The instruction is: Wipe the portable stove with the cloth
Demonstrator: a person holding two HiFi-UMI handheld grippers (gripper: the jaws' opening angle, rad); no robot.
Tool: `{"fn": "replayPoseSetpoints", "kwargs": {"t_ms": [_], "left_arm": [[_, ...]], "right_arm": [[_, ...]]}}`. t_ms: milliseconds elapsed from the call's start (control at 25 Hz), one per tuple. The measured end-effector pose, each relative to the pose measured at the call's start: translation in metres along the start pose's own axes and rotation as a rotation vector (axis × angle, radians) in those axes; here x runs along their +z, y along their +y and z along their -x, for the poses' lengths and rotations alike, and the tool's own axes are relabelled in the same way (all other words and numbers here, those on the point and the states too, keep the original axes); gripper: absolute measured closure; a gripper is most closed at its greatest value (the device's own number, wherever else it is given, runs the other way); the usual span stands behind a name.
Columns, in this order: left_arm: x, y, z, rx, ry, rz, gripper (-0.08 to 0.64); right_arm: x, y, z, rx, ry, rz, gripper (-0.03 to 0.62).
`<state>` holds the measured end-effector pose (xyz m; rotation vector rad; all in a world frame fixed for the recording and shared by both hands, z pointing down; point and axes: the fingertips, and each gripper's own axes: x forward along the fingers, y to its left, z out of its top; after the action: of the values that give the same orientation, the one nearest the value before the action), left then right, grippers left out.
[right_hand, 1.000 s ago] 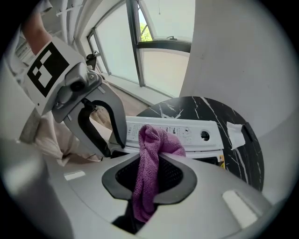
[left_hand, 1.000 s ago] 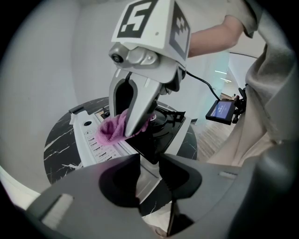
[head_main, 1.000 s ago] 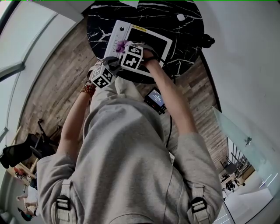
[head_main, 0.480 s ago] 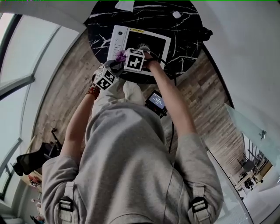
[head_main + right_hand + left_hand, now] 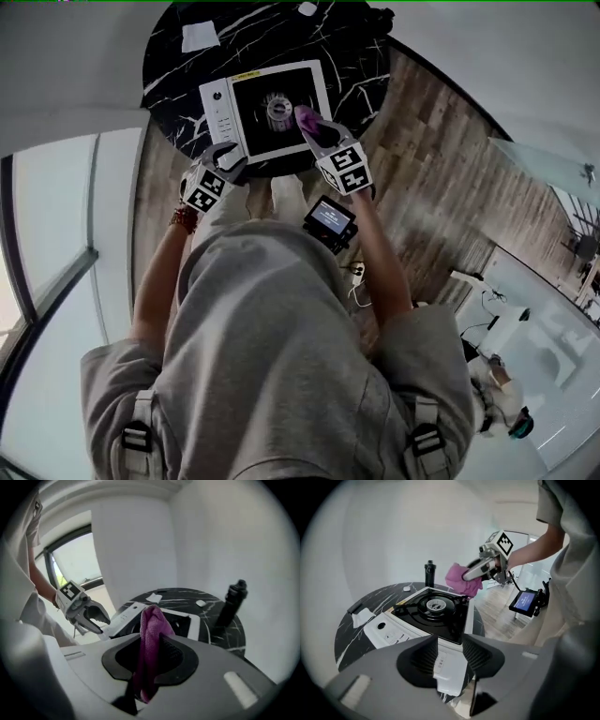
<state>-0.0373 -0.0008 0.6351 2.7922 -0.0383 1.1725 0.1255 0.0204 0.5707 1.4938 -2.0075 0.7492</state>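
The right gripper (image 5: 150,657) has its ribbed black pads clamped on the purple cloth (image 5: 151,630), a nubby folded rag that sticks up past the fingertips. Beyond those tips lies the portable stove (image 5: 217,105), with a square white casing, a black top and a round metal burner. It sits on a round black marbled table (image 5: 352,52). The left gripper (image 5: 450,654) has just been spreading its jaws. They stand apart and grip nothing, with the stove's white corner just beyond them. A black bottle (image 5: 233,601) shows clearly only in the gripper views.
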Motion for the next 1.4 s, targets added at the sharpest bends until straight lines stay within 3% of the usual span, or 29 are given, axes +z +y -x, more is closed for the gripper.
{"fn": "replayPoseSetpoints", "kwargs": {"t_ms": [160, 360, 480, 560, 680, 720, 1080, 1240, 1400], "left_arm": [[0.005, -0.004, -0.001, -0.132, 0.012, -0.133, 0.391], [-0.009, -0.01, -0.011, -0.236, 0.046, -0.242, 0.383], [-0.013, -0.01, -0.012, -0.274, 0.062, -0.287, 0.38], [-0.017, -0.01, -0.012, -0.291, 0.069, -0.301, 0.379], [-0.02, -0.01, -0.013, -0.309, 0.067, -0.32, 0.377], [-0.021, -0.009, -0.014, -0.313, 0.065, -0.326, 0.377], [-0.021, -0.01, -0.013, -0.332, 0.047, -0.322, 0.382], [-0.018, -0.01, -0.012, -0.335, 0.039, -0.31, 0.387], [-0.016, -0.009, -0.012, -0.34, 0.033, -0.311, 0.396]], "right_arm": [[-0.051, -0.018, 0.015, -0.258, 0.067, -0.111, 0.503], [-0.072, -0.031, 0.011, -0.421, 0.09, -0.234, 0.503], [-0.067, -0.029, 0.006, -0.474, 0.1, -0.196, 0.503], [-0.066, -0.021, 0.002, -0.507, 0.143, -0.082, 0.505], [-0.07, -0.005, -0.011, -0.513, 0.246, 0.169, 0.505], [-0.073, -0.003, -0.017, -0.511, 0.27, 0.204, 0.505], [-0.077, 0.003, -0.034, -0.487, 0.295, -0.038, 0.508], [-0.075, 0.01, -0.037, -0.469, 0.313, -0.046, 0.508], [-0.064, 0.04, -0.055, -0.36, 0.298, -0.072, 0.509]]}}
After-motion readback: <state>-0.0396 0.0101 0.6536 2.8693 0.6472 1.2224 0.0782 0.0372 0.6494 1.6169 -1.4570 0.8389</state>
